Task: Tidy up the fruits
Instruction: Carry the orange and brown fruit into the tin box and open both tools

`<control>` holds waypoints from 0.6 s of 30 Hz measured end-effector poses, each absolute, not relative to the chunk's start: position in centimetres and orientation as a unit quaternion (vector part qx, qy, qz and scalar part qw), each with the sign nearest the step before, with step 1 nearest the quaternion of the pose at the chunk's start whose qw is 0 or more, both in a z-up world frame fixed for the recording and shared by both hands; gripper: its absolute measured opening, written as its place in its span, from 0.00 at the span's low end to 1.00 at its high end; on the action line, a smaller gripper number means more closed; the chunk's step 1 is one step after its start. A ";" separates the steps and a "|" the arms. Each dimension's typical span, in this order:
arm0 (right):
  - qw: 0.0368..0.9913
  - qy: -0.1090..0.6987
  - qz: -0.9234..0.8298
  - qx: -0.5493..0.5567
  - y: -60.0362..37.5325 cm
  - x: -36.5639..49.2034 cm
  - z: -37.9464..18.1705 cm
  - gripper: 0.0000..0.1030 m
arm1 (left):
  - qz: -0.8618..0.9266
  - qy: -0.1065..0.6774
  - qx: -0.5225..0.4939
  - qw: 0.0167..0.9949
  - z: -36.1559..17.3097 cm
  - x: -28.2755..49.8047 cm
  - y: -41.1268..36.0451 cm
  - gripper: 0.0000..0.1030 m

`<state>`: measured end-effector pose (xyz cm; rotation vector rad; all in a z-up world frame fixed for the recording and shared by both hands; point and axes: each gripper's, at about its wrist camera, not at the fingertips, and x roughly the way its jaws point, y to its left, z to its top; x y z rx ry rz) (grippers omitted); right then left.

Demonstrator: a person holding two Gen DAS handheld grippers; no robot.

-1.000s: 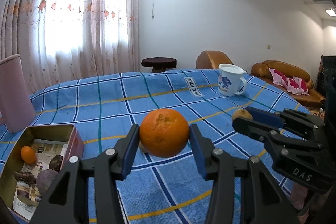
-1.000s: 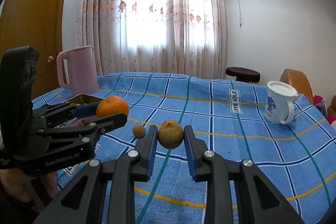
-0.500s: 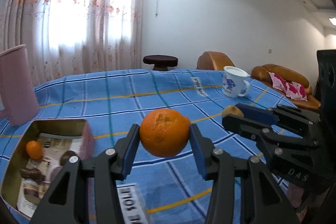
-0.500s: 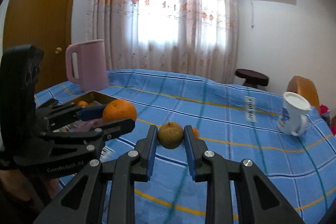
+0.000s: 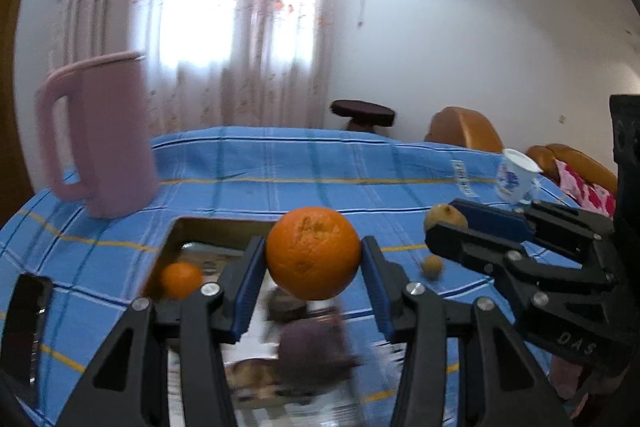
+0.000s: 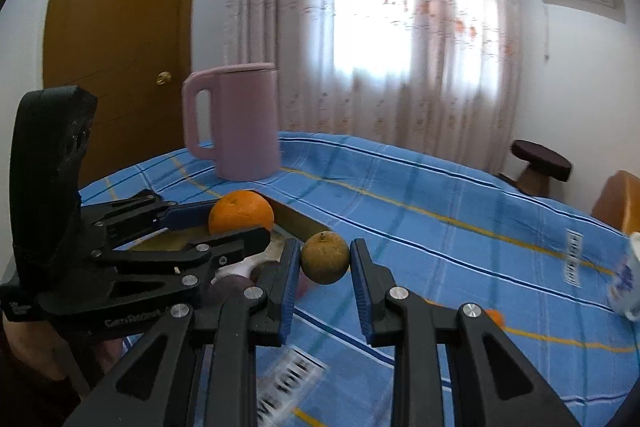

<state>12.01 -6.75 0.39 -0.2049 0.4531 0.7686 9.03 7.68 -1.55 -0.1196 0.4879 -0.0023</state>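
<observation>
My left gripper [image 5: 313, 259] is shut on a large orange [image 5: 313, 251] and holds it above the open gold tin box [image 5: 208, 227]. The box holds a small orange [image 5: 181, 279] and dark purple fruits [image 5: 310, 347]. My right gripper [image 6: 325, 259] is shut on a brownish-green round fruit [image 6: 325, 257], in the air just right of the box [image 6: 304, 223]. The right wrist view shows the left gripper [image 6: 240, 223] with the large orange [image 6: 241, 212] over the box. A small brown fruit [image 5: 433, 266] lies on the cloth.
A pink jug [image 5: 108, 135] stands behind the box. A white printed mug [image 5: 516, 179] stands at the far right of the blue checked tablecloth [image 5: 320, 167]. A tiny orange fruit [image 6: 495, 315] lies on the cloth. A dark phone [image 5: 26, 327] lies at the left edge.
Both grippers have swung left with their fruits; the large orange is now over the box and the brownish-green fruit is beside it.
</observation>
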 end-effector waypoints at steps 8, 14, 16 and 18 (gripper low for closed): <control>0.872 0.242 0.409 -0.117 -0.8 12.3 -1.1 0.26 | 0.038 0.268 -0.070 0.960 -3.1 8.9 12.0 0.48; 0.857 0.270 0.421 -0.127 1.3 12.7 -2.9 0.27 | 0.048 0.288 -0.074 0.954 -4.3 9.0 13.0 0.48; 0.855 0.271 0.423 -0.130 1.5 12.7 -3.2 0.27 | 0.048 0.293 -0.074 0.952 -4.6 9.0 13.2 0.48; 0.847 0.280 0.435 -0.122 1.5 12.8 -3.3 0.27 | 0.051 0.299 -0.073 0.950 -4.9 8.9 13.4 0.48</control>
